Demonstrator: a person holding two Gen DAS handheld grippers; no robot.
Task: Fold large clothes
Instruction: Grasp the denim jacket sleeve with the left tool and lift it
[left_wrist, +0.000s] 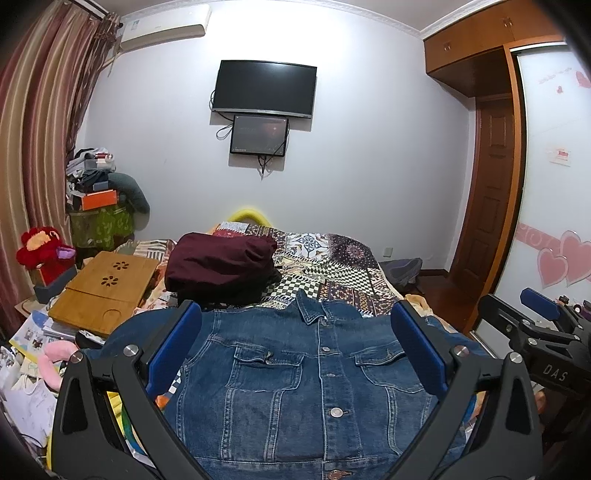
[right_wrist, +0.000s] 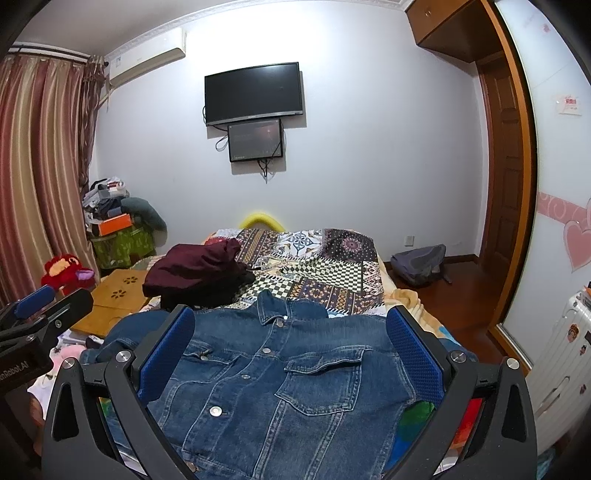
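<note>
A blue denim jacket (left_wrist: 303, 380) lies flat and face up on the bed, buttoned, collar pointing away; it also shows in the right wrist view (right_wrist: 291, 376). My left gripper (left_wrist: 295, 332) hovers over its chest, jaws wide open and empty. My right gripper (right_wrist: 290, 332) hovers over the same jacket, jaws wide open and empty. The right gripper also appears at the right edge of the left wrist view (left_wrist: 539, 332). The left gripper shows at the left edge of the right wrist view (right_wrist: 37, 314).
A folded maroon garment (left_wrist: 221, 264) lies on the patchwork bedspread (left_wrist: 332, 266) beyond the jacket. A wooden lap tray (left_wrist: 107, 291) and clutter sit at the left. A grey backpack (right_wrist: 419, 264) lies on the floor at the right, by the wardrobe (left_wrist: 554, 184).
</note>
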